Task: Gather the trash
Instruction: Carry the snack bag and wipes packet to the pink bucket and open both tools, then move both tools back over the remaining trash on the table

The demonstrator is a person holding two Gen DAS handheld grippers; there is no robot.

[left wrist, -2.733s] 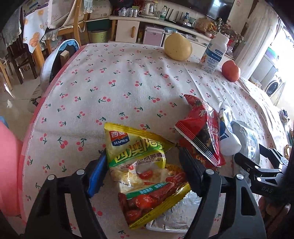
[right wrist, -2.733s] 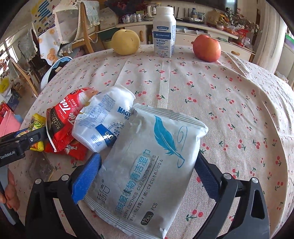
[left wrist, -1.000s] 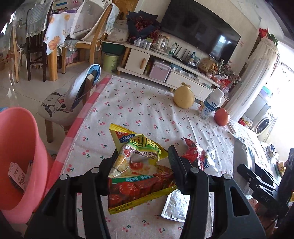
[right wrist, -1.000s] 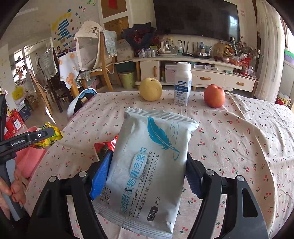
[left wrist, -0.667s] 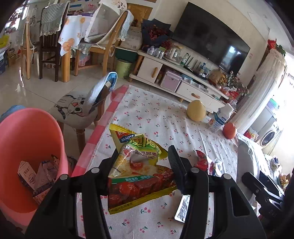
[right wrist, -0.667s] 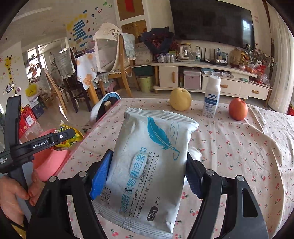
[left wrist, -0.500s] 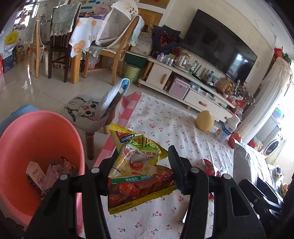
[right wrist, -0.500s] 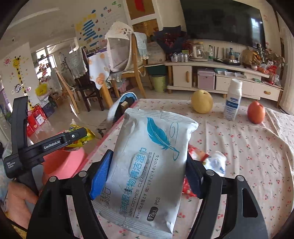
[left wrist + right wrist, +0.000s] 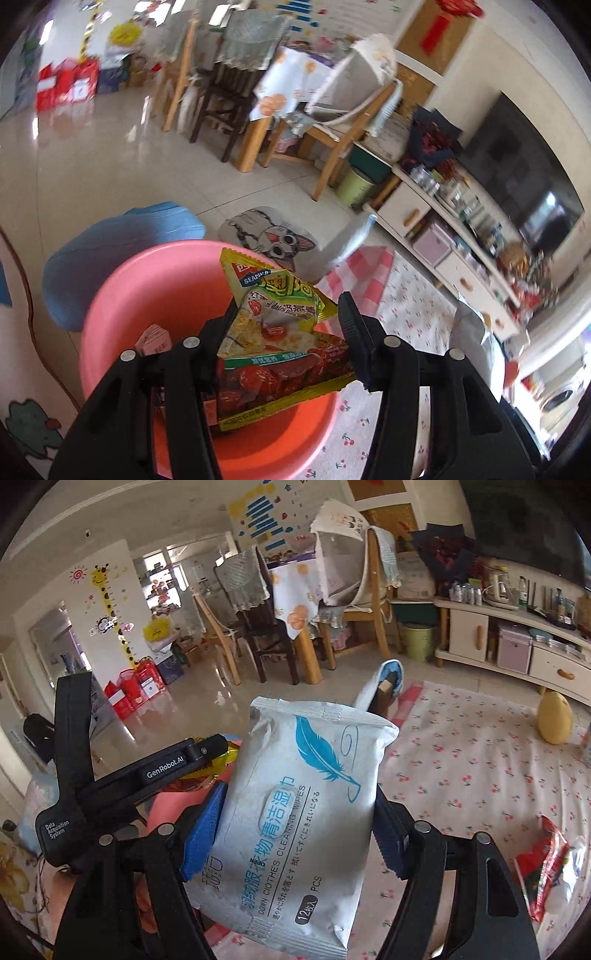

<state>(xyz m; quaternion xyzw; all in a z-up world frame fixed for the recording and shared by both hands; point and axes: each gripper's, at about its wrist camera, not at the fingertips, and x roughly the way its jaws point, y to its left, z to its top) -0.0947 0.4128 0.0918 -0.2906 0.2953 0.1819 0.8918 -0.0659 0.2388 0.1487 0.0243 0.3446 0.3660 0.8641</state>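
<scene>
My left gripper [image 9: 286,325] is shut on a yellow and red snack bag [image 9: 275,343] and holds it over the pink bin [image 9: 147,291], which has cartons inside. My right gripper [image 9: 295,827] is shut on a white wet-wipes pack [image 9: 299,812] with a blue feather, held above the table's left edge. In the right wrist view the left gripper [image 9: 192,757] is at the left, over the pink bin [image 9: 166,805]. A red snack wrapper [image 9: 539,864] and a white wrapper lie on the cherry-print table [image 9: 480,768].
A chair with a cat cushion [image 9: 273,236] stands beside the table. A blue stool [image 9: 122,243] sits behind the bin. A yellow pear [image 9: 554,720] is on the table. Dining chairs and a TV cabinet [image 9: 517,642] stand further back.
Both grippers swung left off the table with their loads. The left gripper's snack bag went from beside the pink bin to over it.
</scene>
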